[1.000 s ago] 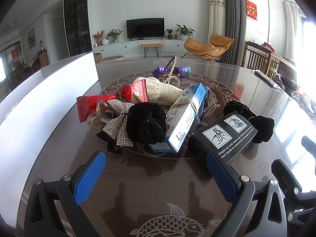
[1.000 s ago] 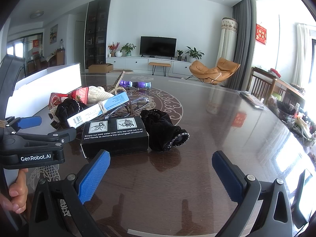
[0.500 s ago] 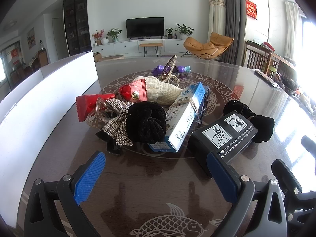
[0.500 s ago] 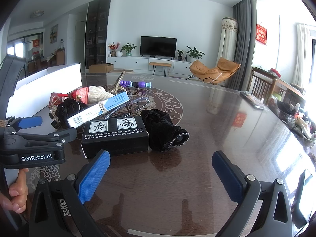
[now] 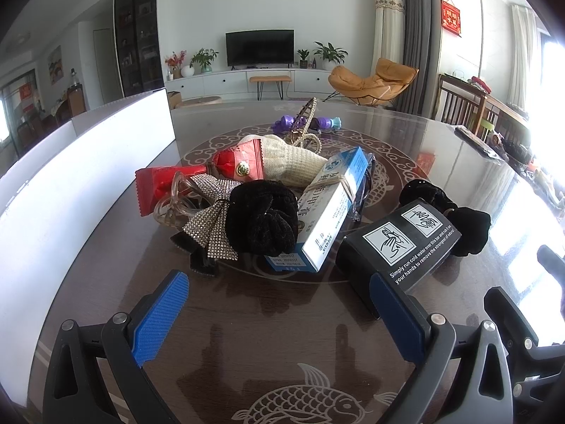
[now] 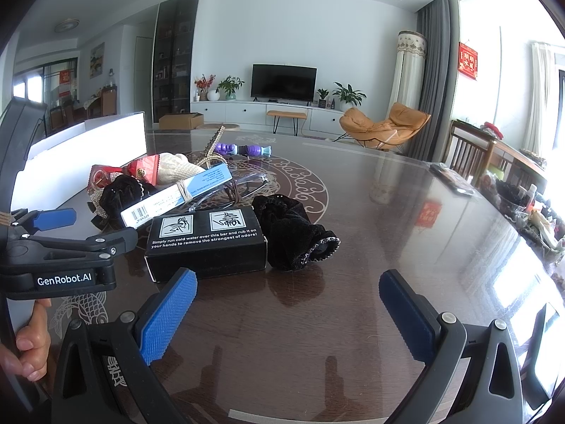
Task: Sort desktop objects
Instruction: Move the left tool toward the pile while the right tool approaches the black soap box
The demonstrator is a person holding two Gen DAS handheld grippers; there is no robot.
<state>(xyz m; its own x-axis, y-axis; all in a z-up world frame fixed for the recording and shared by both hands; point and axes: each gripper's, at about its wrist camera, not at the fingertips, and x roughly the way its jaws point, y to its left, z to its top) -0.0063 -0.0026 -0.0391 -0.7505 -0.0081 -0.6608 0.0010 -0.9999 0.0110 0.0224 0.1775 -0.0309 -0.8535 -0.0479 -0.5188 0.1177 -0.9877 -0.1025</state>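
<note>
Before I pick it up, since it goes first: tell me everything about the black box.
The black box is a matte cardboard carton lying flat on the glossy table. Two white hand-washing pictograms and white odor-removal text sit on top. A black velvet scrunchie presses its right end; the blue-and-white carton lies just behind. Neither gripper touches it.

Clear glasses (image 6: 229, 190) mostly hidden behind the blue box (image 6: 176, 198); its small print unreadable

home living room, television (image 6: 283, 80), lounge chair (image 6: 385, 126)
</note>
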